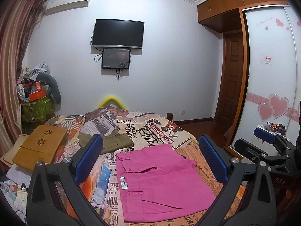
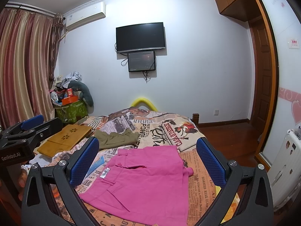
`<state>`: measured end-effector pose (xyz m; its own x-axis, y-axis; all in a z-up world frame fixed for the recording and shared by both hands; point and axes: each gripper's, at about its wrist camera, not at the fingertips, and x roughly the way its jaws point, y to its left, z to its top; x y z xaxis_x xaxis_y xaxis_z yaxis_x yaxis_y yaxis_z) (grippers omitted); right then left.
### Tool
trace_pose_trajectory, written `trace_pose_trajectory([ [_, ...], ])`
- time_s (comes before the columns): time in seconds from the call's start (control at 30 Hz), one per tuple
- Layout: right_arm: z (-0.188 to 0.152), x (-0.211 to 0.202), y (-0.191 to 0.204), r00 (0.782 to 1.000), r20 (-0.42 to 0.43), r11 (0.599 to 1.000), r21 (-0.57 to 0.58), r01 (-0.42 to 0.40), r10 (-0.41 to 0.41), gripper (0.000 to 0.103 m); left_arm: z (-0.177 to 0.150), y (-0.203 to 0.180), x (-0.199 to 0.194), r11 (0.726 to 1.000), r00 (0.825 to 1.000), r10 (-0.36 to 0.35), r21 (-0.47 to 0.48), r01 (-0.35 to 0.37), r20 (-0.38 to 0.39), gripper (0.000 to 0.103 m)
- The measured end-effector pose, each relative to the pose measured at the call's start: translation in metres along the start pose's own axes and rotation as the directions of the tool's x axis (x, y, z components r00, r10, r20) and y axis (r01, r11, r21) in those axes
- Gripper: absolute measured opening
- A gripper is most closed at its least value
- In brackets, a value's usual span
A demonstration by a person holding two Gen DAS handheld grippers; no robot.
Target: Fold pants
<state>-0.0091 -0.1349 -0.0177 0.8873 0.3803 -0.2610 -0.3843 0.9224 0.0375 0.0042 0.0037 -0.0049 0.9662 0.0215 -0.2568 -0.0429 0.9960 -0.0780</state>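
The left tongs (image 1: 150, 156) have two black plastic arms with triangular cut-outs, silver round screws at the joints, and blue dimpled rubber pads (image 1: 211, 159) on the inner faces. The right tongs (image 2: 147, 156) are built the same way, with matching blue pads (image 2: 85, 160). Seen from its partner, the left body carries white "GenRobot.AI" lettering; the right one reads "DAS".

Bedroom as I see it from both wrist cameras.
White wall (image 1: 169, 66) ahead of me carries a dark TV (image 1: 118, 33), a small screen (image 1: 116, 58) under it and an air conditioner (image 1: 67, 0). Striped curtains (image 2: 24, 66) hang left; a wooden door (image 1: 232, 79), wardrobe (image 1: 270, 75) and wood floor (image 2: 231, 137) lie right of the bed (image 1: 161, 128).
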Motion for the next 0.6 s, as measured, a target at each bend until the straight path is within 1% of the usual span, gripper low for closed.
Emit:
trace_pose_trajectory([
  [0.6,-0.002,0.0011,-0.002,1.0,0.002,1.0,0.002,-0.001,0.001,0.103,0.0,0.0003,0.0001,1.0,1.0,0.004,0.001,-0.004,0.001,0.103],
])
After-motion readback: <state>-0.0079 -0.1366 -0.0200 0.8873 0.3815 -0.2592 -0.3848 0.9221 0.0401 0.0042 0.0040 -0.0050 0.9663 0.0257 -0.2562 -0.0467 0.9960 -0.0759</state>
